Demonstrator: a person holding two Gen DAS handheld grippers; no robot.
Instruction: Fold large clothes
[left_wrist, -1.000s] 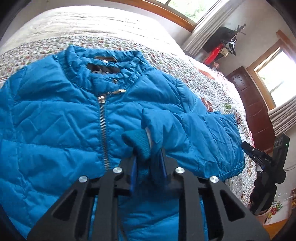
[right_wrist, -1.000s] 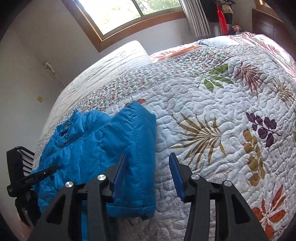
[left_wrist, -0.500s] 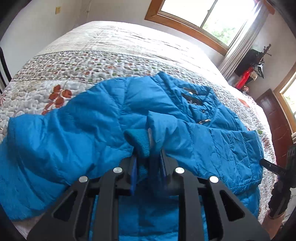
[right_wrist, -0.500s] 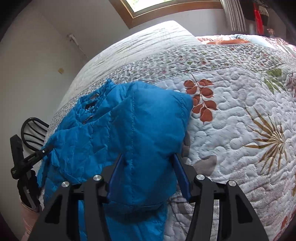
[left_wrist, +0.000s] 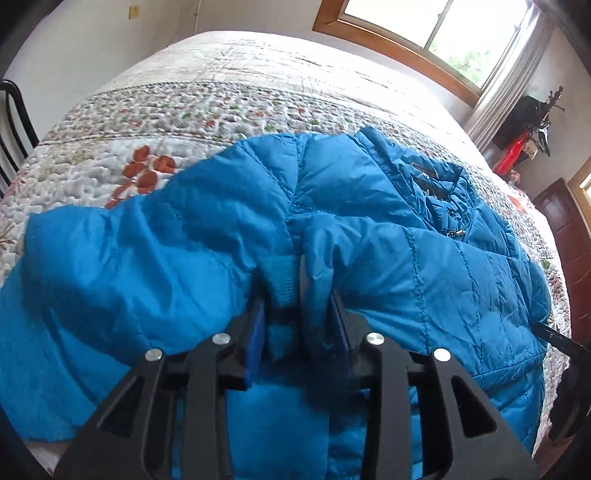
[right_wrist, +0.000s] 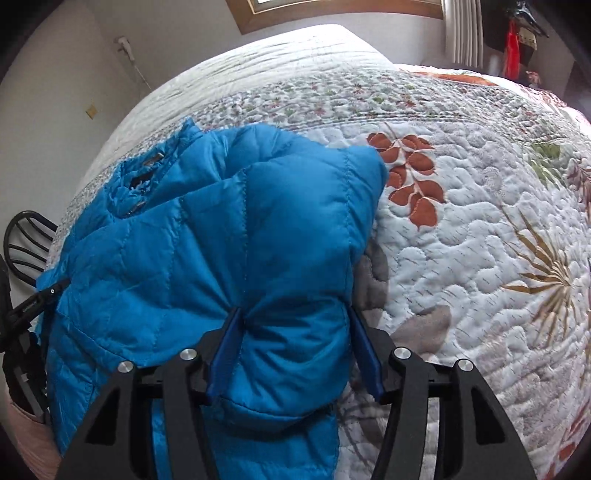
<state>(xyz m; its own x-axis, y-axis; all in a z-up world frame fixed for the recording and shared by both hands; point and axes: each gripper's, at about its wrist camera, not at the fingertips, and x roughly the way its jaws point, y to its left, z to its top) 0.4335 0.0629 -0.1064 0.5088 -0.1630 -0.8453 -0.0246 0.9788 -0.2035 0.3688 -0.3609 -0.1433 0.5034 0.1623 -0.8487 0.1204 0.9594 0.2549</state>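
**Sleeve laid across jacket; left tongs letting go**

Jacket (left_wrist: 369, 229): blue quilted, lying front-up on the quilt (left_wrist: 207, 110) near the bed's edge, collar toward the window. Zip mostly closed. In the left wrist view one sleeve is drawn across the chest, its knit cuff (left_wrist: 282, 275) lying over the body panel. In the right wrist view the jacket's outer side panel (right_wrist: 295, 229) is turned inward over the body, its edge beside the rust leaf print.

Step in hand, as I judge it: sleeve and side fold-in, the first narrowing of the jacket. The sleeve looks placed; the release is underway.

Left tongs (left_wrist: 297, 332): jaws have just been opening. The cuff and a bunch of shell fabric sit between them. The gap is modest; the pads look eased off the cloth rather than pinching it, though puffy fabric fills most of the space.

Right tongs (right_wrist: 295, 350): about half open, jaws also just opening a little. They straddle a thick fold of the side panel; the left pad dents the fabric, the right pad lies along its edge. Whether this amounts to a real grip I cannot tell.

Next move calls for: clearing the left tongs without dragging the cuff back, then pressing the side fold flat. Slippery, springy shell; folds may reopen.
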